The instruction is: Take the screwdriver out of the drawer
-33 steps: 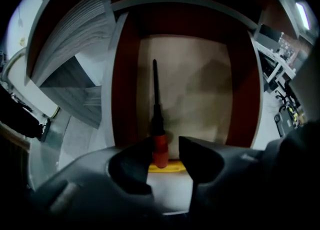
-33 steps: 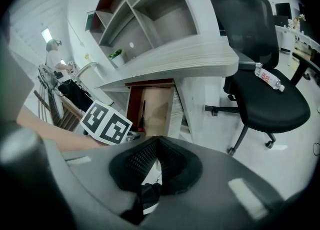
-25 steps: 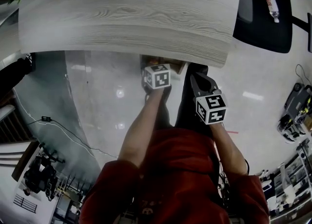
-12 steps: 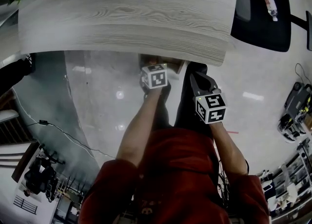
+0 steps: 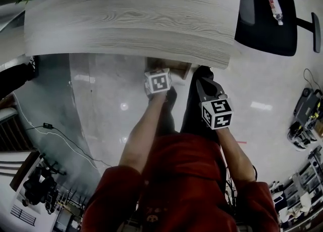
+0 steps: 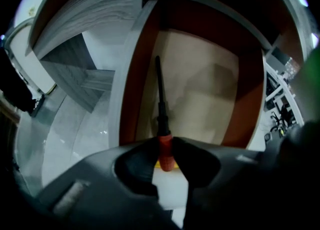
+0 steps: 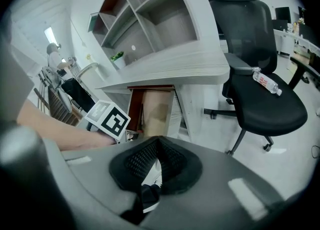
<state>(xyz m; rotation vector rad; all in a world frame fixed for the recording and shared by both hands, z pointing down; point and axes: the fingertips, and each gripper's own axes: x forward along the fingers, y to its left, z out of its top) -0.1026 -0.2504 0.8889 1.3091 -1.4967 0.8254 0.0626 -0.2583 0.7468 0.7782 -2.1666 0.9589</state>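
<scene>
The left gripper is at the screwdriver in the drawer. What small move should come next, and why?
Probably lift the left gripper a little, out of the drawer. Its jaws have just been closing and now pinch the screwdriver by its red handle, while the shaft lies in the drawer.

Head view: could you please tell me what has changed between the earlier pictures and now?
The left gripper has just been closing its jaws and now pinches the screwdriver by its red handle in the open drawer. Both hands stayed roughly where they were. The right gripper is shut and empty.
</scene>
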